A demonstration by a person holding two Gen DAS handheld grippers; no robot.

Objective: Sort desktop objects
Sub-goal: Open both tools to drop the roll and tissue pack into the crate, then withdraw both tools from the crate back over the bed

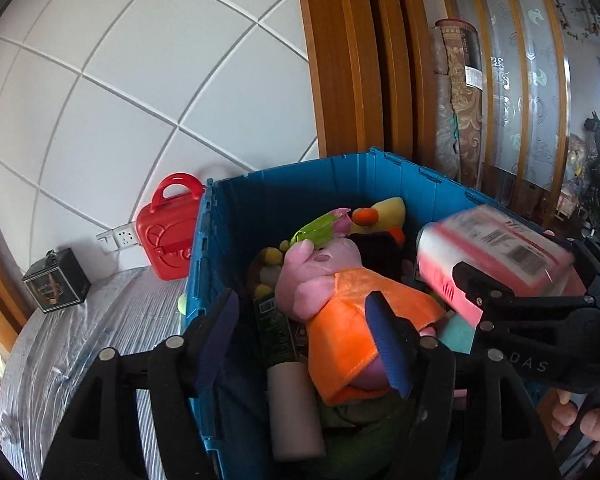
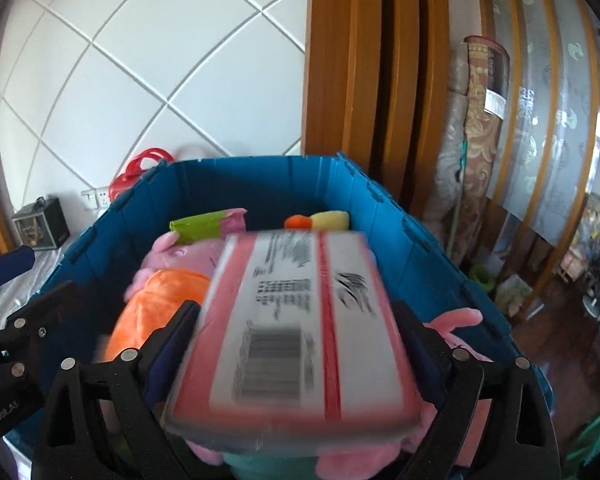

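My right gripper (image 2: pixel 296 344) clamps a flat, glossy pink-and-white packet (image 2: pixel 296 320), barcode side up, above the ribbed blue plastic crate (image 2: pixel 400 232). My left gripper (image 1: pixel 304 332) hangs over the crate's near-left corner, fingers spread wide and holding nothing. Inside the crate lies a soft pink pig plush (image 1: pixel 320 272) in a satiny orange dress; a cardboard tube (image 1: pixel 296 408) lies beside it.

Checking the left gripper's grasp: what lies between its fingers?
In the left wrist view, the pig plush in its orange dress lies between the open left gripper's fingers, inside the blue crate.
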